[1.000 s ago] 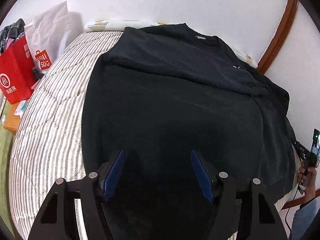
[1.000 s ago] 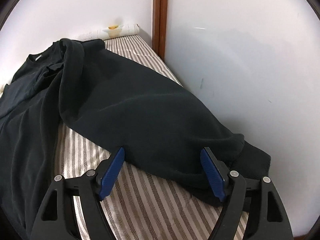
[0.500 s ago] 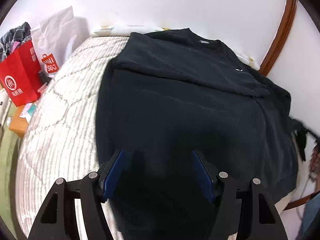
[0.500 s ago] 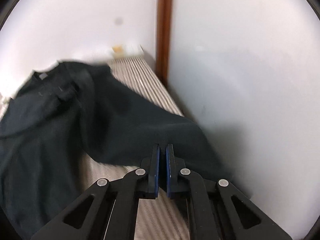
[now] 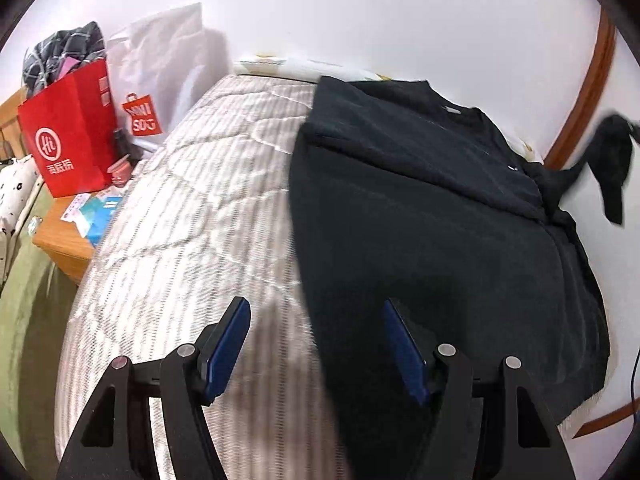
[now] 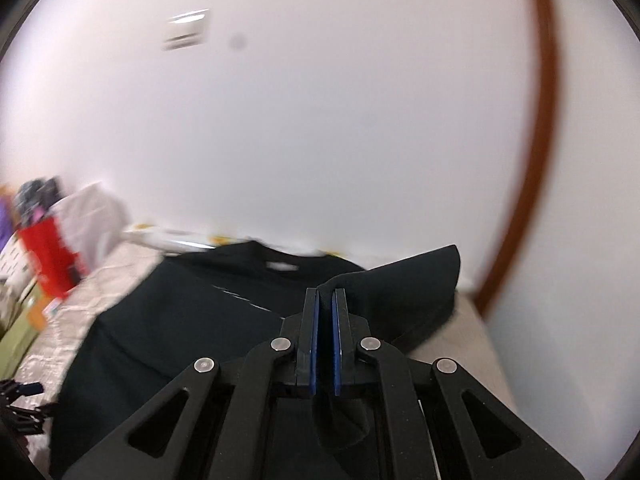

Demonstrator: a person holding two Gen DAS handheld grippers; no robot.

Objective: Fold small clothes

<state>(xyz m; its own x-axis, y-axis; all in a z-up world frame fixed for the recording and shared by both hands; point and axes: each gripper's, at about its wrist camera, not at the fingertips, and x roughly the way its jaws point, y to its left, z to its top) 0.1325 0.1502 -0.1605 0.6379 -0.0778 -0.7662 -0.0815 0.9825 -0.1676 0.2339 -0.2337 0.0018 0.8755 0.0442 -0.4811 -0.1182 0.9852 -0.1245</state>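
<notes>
A black long-sleeved top [image 5: 432,232] lies spread on the striped bed cover [image 5: 192,216], collar toward the far wall. My left gripper [image 5: 316,344] is open and empty above the top's near left edge. My right gripper [image 6: 325,300] is shut on the top's right sleeve [image 6: 404,284] and holds it lifted above the top's body [image 6: 192,320]. In the left wrist view that lifted sleeve [image 5: 608,160] hangs in the air at the far right, by the wall.
A red paper bag [image 5: 68,132] and a white bag [image 5: 160,80] stand left of the bed by a wooden side table [image 5: 68,240]. A white wall and brown door frame [image 5: 584,92] lie close on the right. A rolled item [image 5: 304,68] lies at the bed's far end.
My right gripper shut on the sleeve, lifted it off the bed and swung left over the top. My left gripper shifted left, from over the top's body to its left edge, staying open.
</notes>
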